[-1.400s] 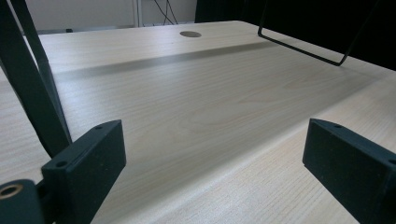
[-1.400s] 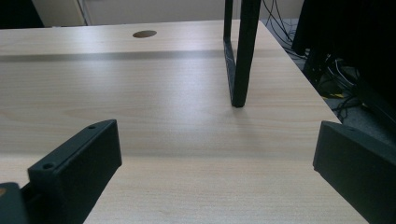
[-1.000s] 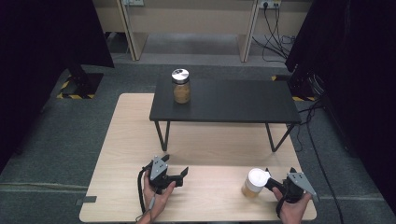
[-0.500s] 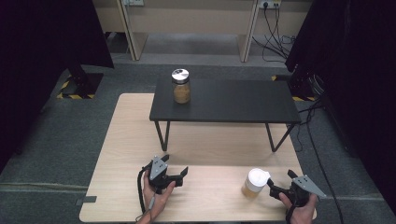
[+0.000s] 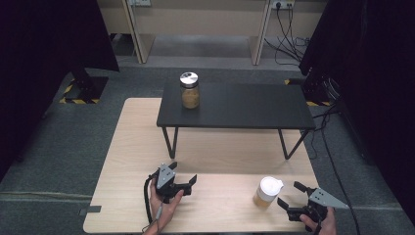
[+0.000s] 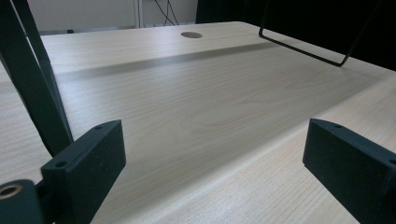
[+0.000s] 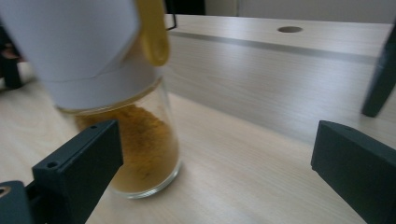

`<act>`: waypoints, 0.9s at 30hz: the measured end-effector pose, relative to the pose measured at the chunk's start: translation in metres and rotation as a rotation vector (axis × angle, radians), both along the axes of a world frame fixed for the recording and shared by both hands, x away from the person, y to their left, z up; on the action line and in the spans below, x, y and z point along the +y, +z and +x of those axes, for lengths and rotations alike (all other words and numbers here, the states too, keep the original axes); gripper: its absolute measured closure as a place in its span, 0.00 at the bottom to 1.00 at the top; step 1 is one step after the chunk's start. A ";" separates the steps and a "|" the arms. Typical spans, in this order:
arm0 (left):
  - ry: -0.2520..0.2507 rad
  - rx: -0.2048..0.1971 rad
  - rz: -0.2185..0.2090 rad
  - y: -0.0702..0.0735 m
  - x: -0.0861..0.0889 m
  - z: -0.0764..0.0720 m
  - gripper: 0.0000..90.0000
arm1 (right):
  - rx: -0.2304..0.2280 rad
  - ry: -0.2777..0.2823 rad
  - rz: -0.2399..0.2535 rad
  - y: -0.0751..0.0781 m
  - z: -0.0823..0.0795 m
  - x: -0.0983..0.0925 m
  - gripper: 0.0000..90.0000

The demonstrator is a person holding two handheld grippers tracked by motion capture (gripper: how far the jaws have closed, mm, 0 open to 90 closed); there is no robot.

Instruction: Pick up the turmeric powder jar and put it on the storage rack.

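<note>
A glass jar (image 5: 267,192) with a white lid and yellow-brown powder stands on the wooden table (image 5: 220,152) near its front right. My right gripper (image 5: 288,194) is just to the right of it, open, with a small gap between its fingertips and the glass. In the right gripper view the jar (image 7: 140,140) stands upright at the left, ahead of the left jaw, and nothing lies between the jaws of the right gripper (image 7: 215,158). My left gripper (image 5: 183,172) rests at the front left, open and empty; the left gripper (image 6: 212,158) looks over bare wood.
A low black table (image 5: 235,105) on thin metal legs stands on the far half of the wooden table. On its left end stands a second jar (image 5: 189,90) with a silver lid and brown contents. Dark curtains flank both sides, and cables lie at the back right.
My right gripper has drawn back from the white-lidded jar toward the front right corner, leaving the jar standing on the table. The left gripper has stayed where it was.
</note>
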State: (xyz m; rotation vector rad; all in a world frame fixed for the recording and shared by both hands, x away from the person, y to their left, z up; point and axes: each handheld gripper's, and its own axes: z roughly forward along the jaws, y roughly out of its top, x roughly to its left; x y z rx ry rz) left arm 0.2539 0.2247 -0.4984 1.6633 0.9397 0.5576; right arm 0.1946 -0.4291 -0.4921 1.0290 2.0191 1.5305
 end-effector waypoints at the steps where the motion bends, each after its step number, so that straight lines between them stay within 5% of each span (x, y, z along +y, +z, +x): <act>1: 0.000 0.000 0.000 0.000 0.000 0.000 0.06 | -0.004 0.021 -0.002 0.000 0.001 -0.002 0.02; 11: 0.002 0.002 -0.002 0.000 0.000 0.001 0.05 | 0.015 0.141 -0.037 0.005 0.013 -0.007 0.03; 27: 0.001 0.003 0.002 0.000 0.000 0.001 0.05 | 0.014 0.173 -0.081 0.010 0.021 0.013 0.03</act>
